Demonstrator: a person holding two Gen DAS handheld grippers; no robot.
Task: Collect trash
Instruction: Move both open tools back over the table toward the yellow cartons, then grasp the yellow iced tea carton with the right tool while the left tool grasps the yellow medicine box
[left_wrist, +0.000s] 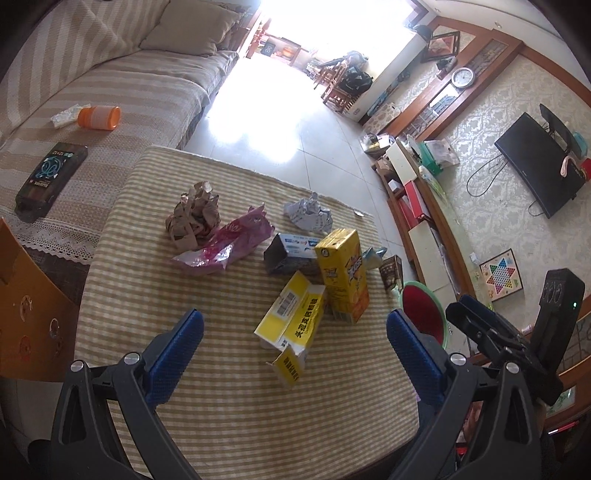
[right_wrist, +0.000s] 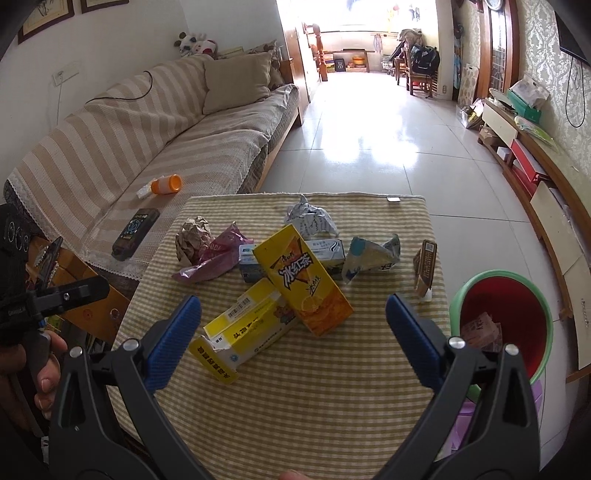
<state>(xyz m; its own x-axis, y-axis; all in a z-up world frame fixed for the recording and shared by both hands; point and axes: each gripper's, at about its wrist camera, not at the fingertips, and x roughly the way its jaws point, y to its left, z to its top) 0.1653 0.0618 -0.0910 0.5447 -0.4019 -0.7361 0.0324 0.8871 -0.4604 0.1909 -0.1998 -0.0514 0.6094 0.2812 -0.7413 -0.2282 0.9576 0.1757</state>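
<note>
Both claws, left (left_wrist: 294, 334) and right (right_wrist: 293, 315), hang released, and grabbing the torn yellow box (right_wrist: 242, 328) could topple the tea carton (right_wrist: 301, 278) leaning on it.

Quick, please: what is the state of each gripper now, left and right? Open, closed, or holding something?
Left gripper: open, holding nothing, above the table.
Right gripper: open, holding nothing, above the yellow boxes.
</note>
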